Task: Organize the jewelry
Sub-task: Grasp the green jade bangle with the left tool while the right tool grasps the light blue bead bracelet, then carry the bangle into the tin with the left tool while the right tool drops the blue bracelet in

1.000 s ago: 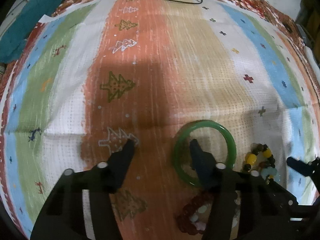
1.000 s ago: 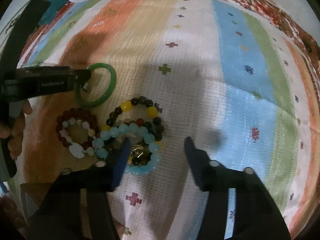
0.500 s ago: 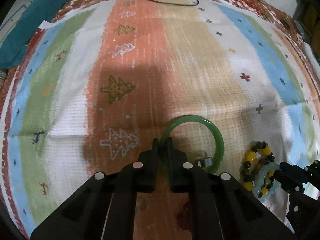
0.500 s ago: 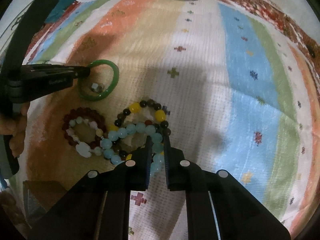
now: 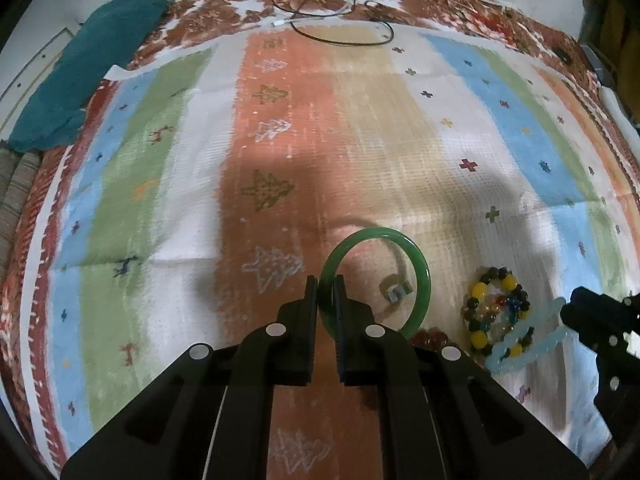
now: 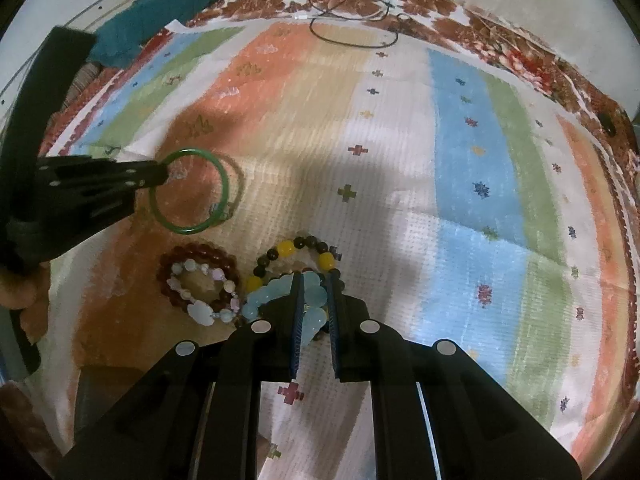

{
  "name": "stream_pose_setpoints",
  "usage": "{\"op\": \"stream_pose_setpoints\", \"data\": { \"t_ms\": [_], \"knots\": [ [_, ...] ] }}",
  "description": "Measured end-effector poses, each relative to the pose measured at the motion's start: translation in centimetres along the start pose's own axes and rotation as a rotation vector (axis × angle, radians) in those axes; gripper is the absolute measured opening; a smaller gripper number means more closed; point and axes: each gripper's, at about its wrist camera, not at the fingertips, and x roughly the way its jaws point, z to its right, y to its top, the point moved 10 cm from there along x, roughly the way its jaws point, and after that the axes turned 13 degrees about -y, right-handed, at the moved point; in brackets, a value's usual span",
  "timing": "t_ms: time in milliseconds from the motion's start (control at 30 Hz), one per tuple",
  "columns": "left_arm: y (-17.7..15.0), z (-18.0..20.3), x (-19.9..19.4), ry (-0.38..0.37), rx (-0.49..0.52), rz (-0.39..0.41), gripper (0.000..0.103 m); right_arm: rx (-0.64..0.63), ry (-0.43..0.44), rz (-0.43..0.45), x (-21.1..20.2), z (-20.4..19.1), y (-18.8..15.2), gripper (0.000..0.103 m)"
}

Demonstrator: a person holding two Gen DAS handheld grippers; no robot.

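My left gripper (image 5: 326, 292) is shut on the rim of a green bangle (image 5: 418, 264) and holds it lifted above the striped cloth; the bangle also shows in the right wrist view (image 6: 222, 184). My right gripper (image 6: 314, 292) is shut on a light blue bead bracelet (image 6: 312, 300), which hangs from it in the left wrist view (image 5: 528, 340). A yellow-and-dark bead bracelet (image 6: 286, 250) lies on the cloth under it. A dark red bead bracelet (image 6: 208, 254) with a pale pink one (image 6: 200, 310) on it lies to the left.
A striped patterned cloth (image 5: 360, 140) covers the surface. A small silver ring (image 5: 396, 292) lies on it below the bangle. A teal cloth (image 5: 88, 64) lies at the far left. A black cable (image 5: 340, 28) loops at the far edge.
Both grippers went from open to shut, the left on the green bangle, the right on the blue bracelet. Both items are now lifted off the cloth.
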Motion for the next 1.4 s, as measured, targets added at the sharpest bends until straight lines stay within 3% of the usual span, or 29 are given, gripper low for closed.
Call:
{"op": "stream_pose_setpoints", "data": {
  "t_ms": [467,1400],
  "knots": [
    [-1.1,2.2,-4.2,-0.030,-0.003,0.060,0.007,0.049,-0.015,0.057,-2.9,1.1,0.1,0.012],
    [-6.9,5.2,-12.1,-0.079,0.005,0.162,0.007,0.051,0.008,0.185,-10.7,-0.1,-2.2,0.012]
  ]
}}
